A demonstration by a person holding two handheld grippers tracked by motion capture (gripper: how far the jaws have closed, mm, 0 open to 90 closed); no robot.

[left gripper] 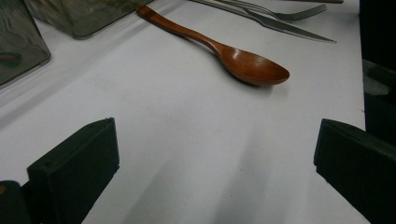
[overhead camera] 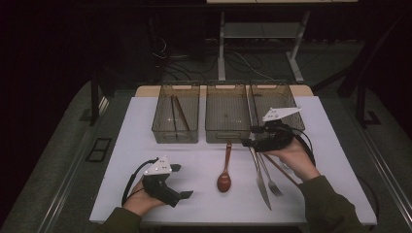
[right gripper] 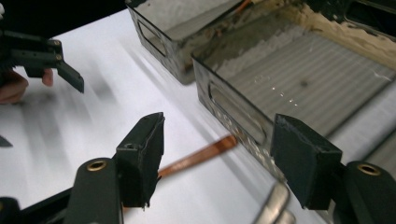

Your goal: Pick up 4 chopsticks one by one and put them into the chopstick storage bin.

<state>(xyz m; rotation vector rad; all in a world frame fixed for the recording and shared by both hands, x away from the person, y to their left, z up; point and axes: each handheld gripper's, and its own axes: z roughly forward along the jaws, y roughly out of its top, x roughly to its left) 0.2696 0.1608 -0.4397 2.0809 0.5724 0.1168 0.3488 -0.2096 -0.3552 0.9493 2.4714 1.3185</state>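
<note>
We list a white surface (overhead camera: 145, 145) carrying three clear bins in a row at its far edge and loose cutlery nearer the person. Left tongs (overhead camera: 181, 180): held low at the near left, jaws spread wide, gripping nothing; the wooden spoon (overhead camera: 225, 174) lies apart to their right, bowl toward the person, handle pointing at the middle bin (overhead camera: 227, 114). Right tongs (overhead camera: 248, 136): held just before the front wall of the middle and right bins, jaws wide apart and empty; the spoon's handle end lies on the surface below and between them, not touched. Beneath the right hand (overhead camera: 294, 154) we note a knife (overhead camera: 261, 180), a fork (overhead camera: 272, 180) and a brown chopstick (overhead camera: 282, 170), lying close together to the spoon's right. Left bin (overhead camera: 176, 114): holds a pair of brown chopsticks (overhead camera: 178, 114). Middle bin: we see nothing in it. Right bin (overhead camera: 272, 97): contents we cannot tell, the tongs covering part of it.
</note>
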